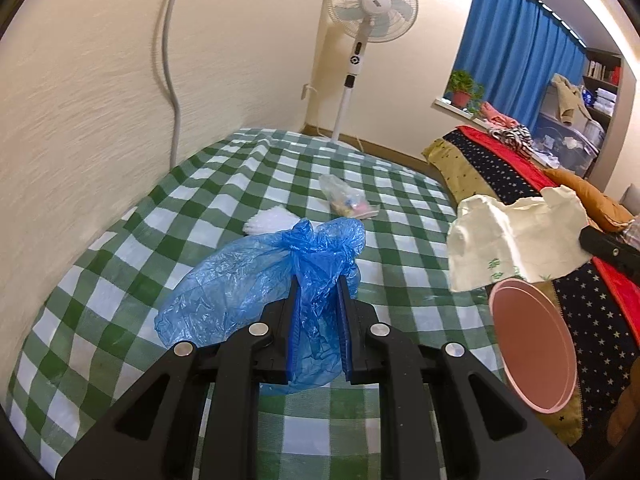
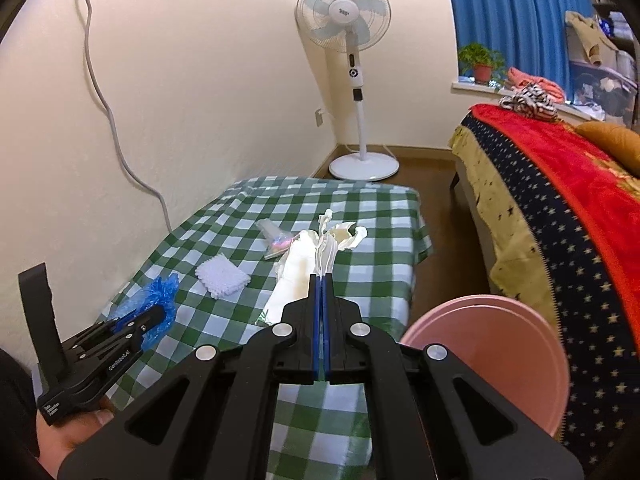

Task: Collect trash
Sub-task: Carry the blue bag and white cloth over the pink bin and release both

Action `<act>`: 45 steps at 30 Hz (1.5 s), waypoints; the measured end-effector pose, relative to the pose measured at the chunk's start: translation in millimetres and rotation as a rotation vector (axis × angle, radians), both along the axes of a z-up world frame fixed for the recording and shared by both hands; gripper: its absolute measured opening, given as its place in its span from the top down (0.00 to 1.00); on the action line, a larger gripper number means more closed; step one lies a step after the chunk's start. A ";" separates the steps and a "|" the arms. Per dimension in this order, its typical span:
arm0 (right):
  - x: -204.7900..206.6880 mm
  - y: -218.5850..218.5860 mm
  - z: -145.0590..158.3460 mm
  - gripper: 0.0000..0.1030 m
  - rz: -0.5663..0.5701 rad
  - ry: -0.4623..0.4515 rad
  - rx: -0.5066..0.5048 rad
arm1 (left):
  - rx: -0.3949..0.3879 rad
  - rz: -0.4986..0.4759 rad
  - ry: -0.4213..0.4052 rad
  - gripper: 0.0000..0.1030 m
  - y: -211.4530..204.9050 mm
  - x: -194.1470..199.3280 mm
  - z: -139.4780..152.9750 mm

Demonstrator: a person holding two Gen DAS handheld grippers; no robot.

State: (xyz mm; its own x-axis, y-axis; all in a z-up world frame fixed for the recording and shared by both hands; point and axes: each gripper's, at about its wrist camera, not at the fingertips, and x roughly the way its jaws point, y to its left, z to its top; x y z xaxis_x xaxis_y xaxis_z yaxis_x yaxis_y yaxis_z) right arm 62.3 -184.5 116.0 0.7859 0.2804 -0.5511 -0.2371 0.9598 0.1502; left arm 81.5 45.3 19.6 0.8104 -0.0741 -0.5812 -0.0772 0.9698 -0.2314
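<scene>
Two claws are in use. In the left wrist view the left claw (image 1: 318, 284), at lower centre of the frame, is closed on one crumpled blue plastic bag (image 1: 256, 280), which bulges out to the left over the green-checked tabletop (image 1: 400, 216). In the right wrist view the right claw (image 2: 322, 276), at centre frame, is clamped fully together on one cream paper wrapper (image 2: 304, 256), which hangs off its tips above the tabletop. Two pieces of trash lie loose on the cloth: one white foam pad (image 2: 222, 276), centre left, and one clear packet (image 2: 276, 240) just beyond it. One pink bin (image 2: 488, 356) stands at lower right, beside the tabletop edge. One standing fan (image 2: 344, 12) occupies the upper centre.
</scene>
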 end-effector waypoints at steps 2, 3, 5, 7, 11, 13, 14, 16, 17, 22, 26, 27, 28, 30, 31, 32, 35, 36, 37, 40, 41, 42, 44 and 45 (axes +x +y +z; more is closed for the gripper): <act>-5.0 -7.0 4.2 0.99 -0.008 -0.005 -0.011 | -0.005 -0.009 -0.009 0.85 -3.3 -1.1 2.3; -7.7 -11.6 6.5 0.99 -0.014 -0.010 -0.016 | -0.006 -0.017 -0.016 0.84 -5.1 -1.8 3.6; -12.3 -21.4 10.1 0.99 -0.030 -0.018 -0.015 | -0.002 -0.034 -0.025 0.85 -10.2 -2.7 5.2; -16.2 -33.9 13.9 0.99 -0.049 -0.022 -0.007 | 0.007 -0.053 -0.031 0.85 -16.5 -3.4 5.8; -23.3 -53.9 20.1 0.99 -0.075 -0.035 -0.016 | 0.014 -0.077 -0.038 0.84 -26.5 -4.6 6.2; -26.1 -66.6 23.7 0.99 -0.092 -0.042 -0.015 | 0.017 -0.087 -0.043 0.85 -30.8 -5.5 7.1; -27.0 -71.1 24.5 0.99 -0.098 -0.044 -0.014 | 0.019 -0.091 -0.044 0.85 -31.8 -5.2 7.5; -28.9 -82.2 25.6 0.99 -0.114 -0.047 -0.009 | 0.027 -0.099 -0.047 0.84 -35.3 -5.3 8.4; -28.9 -85.3 25.7 0.99 -0.119 -0.048 -0.007 | 0.031 -0.103 -0.048 0.85 -37.1 -5.3 8.8; -33.0 -101.8 23.0 0.99 -0.152 -0.055 -0.003 | 0.046 -0.122 -0.046 0.84 -46.9 -6.2 8.2; -32.7 -111.2 16.6 0.99 -0.180 -0.053 0.001 | 0.052 -0.137 -0.047 0.84 -56.1 -7.8 9.5; -32.6 -113.5 15.7 0.99 -0.186 -0.052 0.006 | 0.053 -0.140 -0.048 0.84 -58.3 -8.6 10.3; -32.7 -115.5 15.2 0.99 -0.191 -0.054 0.010 | 0.054 -0.145 -0.050 0.84 -60.5 -9.0 11.1; -32.4 -118.9 13.9 0.99 -0.204 -0.061 0.010 | 0.050 -0.156 -0.051 0.84 -64.9 -9.2 12.7; -31.7 -119.2 13.4 0.99 -0.208 -0.063 0.009 | 0.048 -0.160 -0.052 0.84 -66.2 -9.4 13.1; -31.1 -120.3 12.4 0.99 -0.216 -0.066 0.006 | 0.048 -0.166 -0.053 0.84 -69.0 -9.5 13.9; -30.3 -124.1 11.1 0.99 -0.241 -0.078 -0.007 | 0.049 -0.185 -0.057 0.84 -78.5 -10.5 14.5; -29.8 -125.6 11.1 0.99 -0.247 -0.081 -0.007 | 0.051 -0.192 -0.058 0.84 -82.1 -10.7 14.9; -29.9 -127.5 10.6 0.99 -0.252 -0.082 -0.009 | 0.051 -0.196 -0.059 0.84 -84.8 -11.0 15.1; -28.2 -133.2 8.6 0.99 -0.273 -0.080 -0.012 | 0.050 -0.215 -0.061 0.84 -95.7 -10.5 16.4; -28.4 -135.6 8.2 0.99 -0.280 -0.081 -0.012 | 0.052 -0.223 -0.063 0.84 -100.5 -10.3 16.7; -28.5 -137.8 8.4 0.99 -0.286 -0.083 -0.012 | 0.053 -0.230 -0.065 0.84 -104.1 -10.0 16.7; -29.5 -143.4 8.7 0.99 -0.306 -0.087 -0.004 | 0.053 -0.249 -0.070 0.84 -113.7 -9.3 17.1; -30.4 -146.2 8.4 0.99 -0.314 -0.088 0.002 | 0.055 -0.257 -0.073 0.84 -118.0 -8.9 17.4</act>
State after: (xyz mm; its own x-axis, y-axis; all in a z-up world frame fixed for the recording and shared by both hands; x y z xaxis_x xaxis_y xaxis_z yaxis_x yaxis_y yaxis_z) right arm 31.9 -330.7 124.4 0.8786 0.0177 -0.4773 0.0585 0.9878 0.1444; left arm 72.5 -72.8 36.9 0.8088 -0.2531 -0.5308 0.1881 0.9666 -0.1742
